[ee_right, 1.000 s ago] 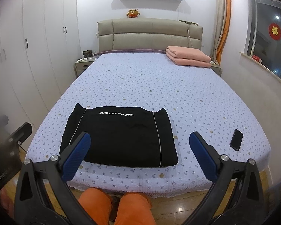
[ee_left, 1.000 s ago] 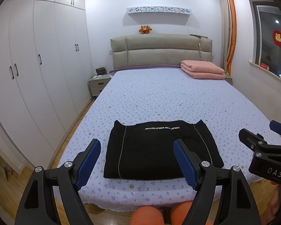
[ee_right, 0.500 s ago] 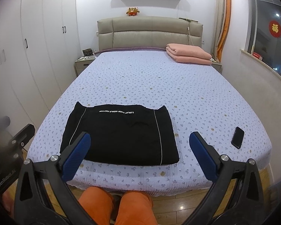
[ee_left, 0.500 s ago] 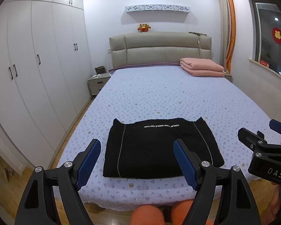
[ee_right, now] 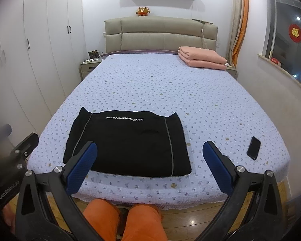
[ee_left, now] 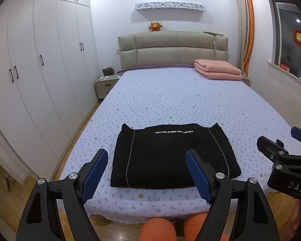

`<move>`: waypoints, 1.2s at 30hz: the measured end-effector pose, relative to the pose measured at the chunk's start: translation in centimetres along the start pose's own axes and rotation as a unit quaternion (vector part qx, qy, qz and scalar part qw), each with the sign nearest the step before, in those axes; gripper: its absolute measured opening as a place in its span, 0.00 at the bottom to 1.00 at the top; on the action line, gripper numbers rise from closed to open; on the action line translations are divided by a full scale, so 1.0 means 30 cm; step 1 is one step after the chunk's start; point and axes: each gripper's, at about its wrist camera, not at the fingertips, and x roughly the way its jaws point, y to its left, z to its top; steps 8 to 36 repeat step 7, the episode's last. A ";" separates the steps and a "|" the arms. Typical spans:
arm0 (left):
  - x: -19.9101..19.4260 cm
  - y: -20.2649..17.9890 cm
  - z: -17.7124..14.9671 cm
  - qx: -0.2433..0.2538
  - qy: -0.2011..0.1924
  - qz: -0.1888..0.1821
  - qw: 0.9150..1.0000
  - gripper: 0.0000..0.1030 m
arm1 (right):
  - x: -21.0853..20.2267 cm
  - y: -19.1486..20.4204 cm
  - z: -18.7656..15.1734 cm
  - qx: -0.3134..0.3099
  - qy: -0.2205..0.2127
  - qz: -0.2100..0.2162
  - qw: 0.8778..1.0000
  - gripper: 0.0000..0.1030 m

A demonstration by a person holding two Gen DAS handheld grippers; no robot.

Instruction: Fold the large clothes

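Observation:
A black garment (ee_left: 170,156) with white lettering and thin grey stripes lies folded into a flat rectangle near the foot of the bed (ee_left: 180,100); it also shows in the right wrist view (ee_right: 128,144). My left gripper (ee_left: 146,172) is open and empty, held above the bed's foot edge in front of the garment. My right gripper (ee_right: 150,164) is open and empty, held likewise above the foot edge; its body shows at the right of the left wrist view (ee_left: 281,160).
A black phone (ee_right: 253,147) lies on the bed right of the garment. A folded pink blanket (ee_right: 202,60) sits by the headboard. White wardrobes (ee_left: 30,70) line the left wall, with a nightstand (ee_left: 105,84). A window sill (ee_right: 283,74) runs along the right. My orange-clad knees (ee_right: 126,221) are below.
Both grippers have drawn slightly back and up from the bed; the garment sits a little farther away. It has not moved, and both stay open.

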 end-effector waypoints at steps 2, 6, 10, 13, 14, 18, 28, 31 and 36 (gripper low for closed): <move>0.000 0.004 0.001 -0.001 -0.004 0.011 1.000 0.79 | -0.001 -0.001 0.001 -0.001 0.000 0.002 1.000 1.00; 0.011 0.021 0.002 -0.009 0.001 0.016 1.000 0.79 | -0.001 -0.001 0.005 -0.004 -0.001 0.002 1.000 1.00; 0.012 0.023 0.002 -0.008 0.003 0.014 1.000 0.79 | -0.001 0.000 0.005 -0.005 -0.002 0.002 1.000 1.00; 0.012 0.023 0.002 -0.008 0.003 0.014 1.000 0.79 | -0.001 0.000 0.005 -0.005 -0.002 0.002 1.000 1.00; 0.012 0.023 0.002 -0.008 0.003 0.014 1.000 0.79 | -0.001 0.000 0.005 -0.005 -0.002 0.002 1.000 1.00; 0.012 0.023 0.002 -0.008 0.003 0.014 1.000 0.79 | -0.001 0.000 0.005 -0.005 -0.002 0.002 1.000 1.00; 0.012 0.023 0.002 -0.008 0.003 0.014 1.000 0.79 | -0.001 0.000 0.005 -0.005 -0.002 0.002 1.000 1.00; 0.012 0.023 0.002 -0.008 0.003 0.014 1.000 0.79 | -0.001 0.000 0.005 -0.005 -0.002 0.002 1.000 1.00; 0.012 0.023 0.002 -0.008 0.003 0.014 1.000 0.79 | -0.001 0.000 0.005 -0.005 -0.002 0.002 1.000 1.00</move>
